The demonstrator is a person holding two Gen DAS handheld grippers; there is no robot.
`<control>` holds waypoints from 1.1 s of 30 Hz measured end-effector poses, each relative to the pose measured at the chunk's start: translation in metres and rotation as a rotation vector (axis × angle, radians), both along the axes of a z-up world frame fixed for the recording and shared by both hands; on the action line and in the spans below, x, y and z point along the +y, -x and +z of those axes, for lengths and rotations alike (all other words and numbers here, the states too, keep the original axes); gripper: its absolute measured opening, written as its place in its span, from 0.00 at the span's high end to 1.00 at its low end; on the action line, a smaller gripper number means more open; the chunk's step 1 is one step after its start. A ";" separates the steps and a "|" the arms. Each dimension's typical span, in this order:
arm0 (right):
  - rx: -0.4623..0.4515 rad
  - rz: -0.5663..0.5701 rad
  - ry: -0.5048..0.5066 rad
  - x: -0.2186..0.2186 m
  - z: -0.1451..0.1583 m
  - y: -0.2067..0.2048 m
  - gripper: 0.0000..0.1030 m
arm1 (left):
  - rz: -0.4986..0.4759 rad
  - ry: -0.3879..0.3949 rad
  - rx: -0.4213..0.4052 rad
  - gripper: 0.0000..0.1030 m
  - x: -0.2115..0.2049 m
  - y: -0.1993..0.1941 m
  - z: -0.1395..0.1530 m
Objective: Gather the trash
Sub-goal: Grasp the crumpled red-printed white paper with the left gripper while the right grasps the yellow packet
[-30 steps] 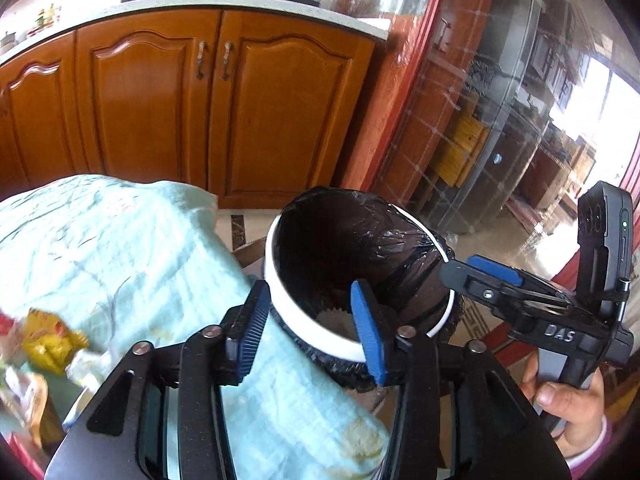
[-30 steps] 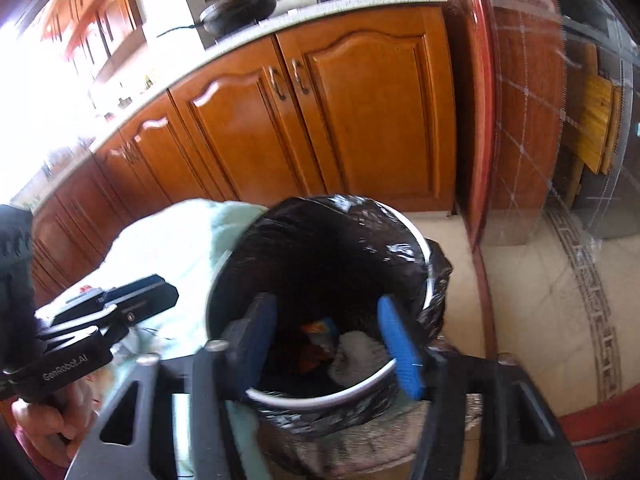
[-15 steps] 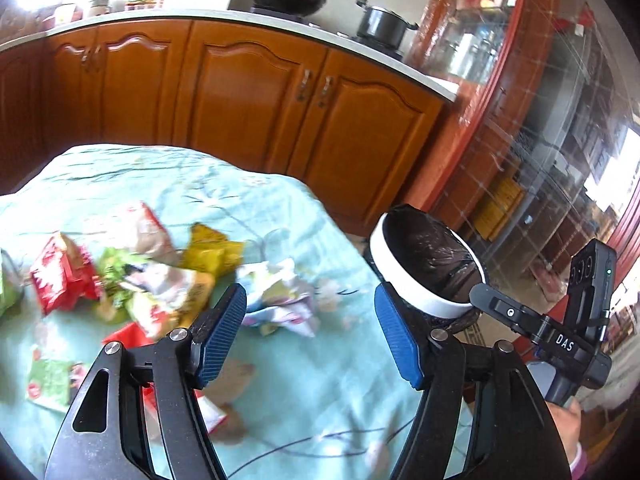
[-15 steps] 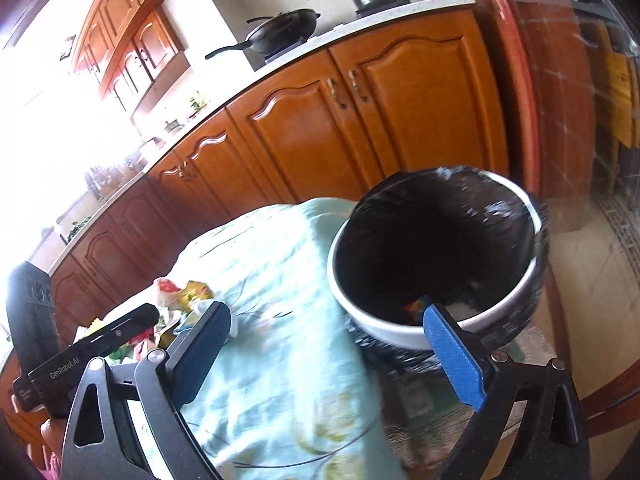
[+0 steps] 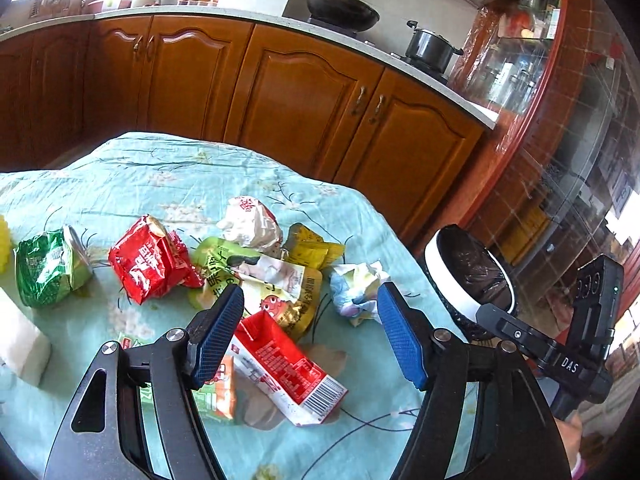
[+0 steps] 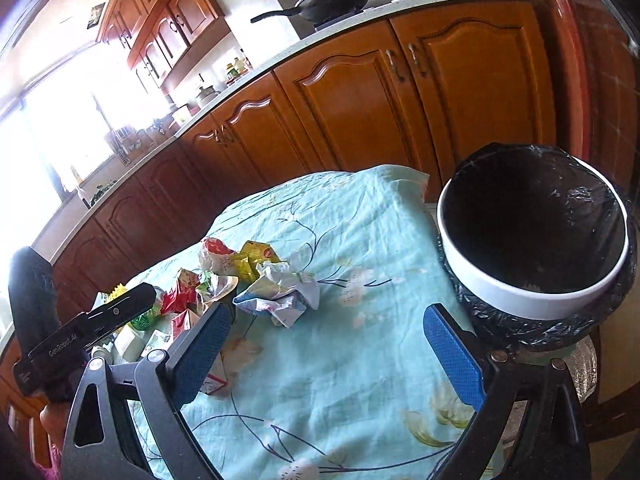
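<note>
The table (image 5: 168,176) is covered by a light teal floral cloth (image 6: 360,360). Lying directly on the cloth, clustered together:
- green packet (image 5: 48,268), near the left edge
- red packet (image 5: 154,260), just beside it
- crumpled white wrapper (image 5: 250,222), on the far side
- yellow packet (image 5: 312,246), beside the wrapper
- large pale snack bag (image 5: 276,284), at the centre
- red carton (image 5: 284,368), lying flat on the near side
- crumpled paper ball (image 5: 356,288), nearest the right edge
- white block (image 5: 20,340), at the far left.
</note>
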State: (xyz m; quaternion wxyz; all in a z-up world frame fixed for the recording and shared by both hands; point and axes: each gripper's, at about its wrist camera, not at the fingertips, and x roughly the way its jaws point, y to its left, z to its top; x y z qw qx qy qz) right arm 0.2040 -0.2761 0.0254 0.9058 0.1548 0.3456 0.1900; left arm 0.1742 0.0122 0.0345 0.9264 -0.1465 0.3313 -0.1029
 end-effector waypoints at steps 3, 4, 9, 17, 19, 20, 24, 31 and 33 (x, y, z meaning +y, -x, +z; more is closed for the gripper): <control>0.003 0.018 0.006 0.011 0.000 -0.001 0.05 | 0.014 0.000 0.008 0.32 0.007 0.000 -0.002; 0.004 0.023 0.007 0.015 0.000 -0.002 0.05 | 0.018 -0.001 0.011 0.32 0.008 -0.001 -0.002; 0.009 0.047 0.016 0.027 0.000 -0.007 0.05 | 0.032 0.001 0.026 0.32 0.019 -0.005 -0.003; 0.006 0.096 0.034 0.051 0.005 -0.026 0.05 | 0.034 -0.004 0.048 0.32 0.028 -0.024 -0.002; 0.001 0.113 0.040 0.058 0.008 -0.034 0.05 | 0.024 -0.010 0.055 0.32 0.027 -0.032 -0.002; -0.002 0.122 0.043 0.061 0.009 -0.038 0.08 | 0.020 -0.016 0.062 0.32 0.027 -0.037 -0.002; 0.004 0.163 0.072 0.077 0.012 -0.059 0.28 | 0.002 -0.041 0.082 0.32 0.026 -0.059 -0.003; 0.057 0.264 0.140 0.109 0.001 -0.096 0.51 | -0.039 -0.091 0.134 0.32 0.021 -0.095 -0.012; 0.076 0.285 0.163 0.117 -0.007 -0.104 0.51 | -0.053 -0.102 0.156 0.41 0.018 -0.101 -0.019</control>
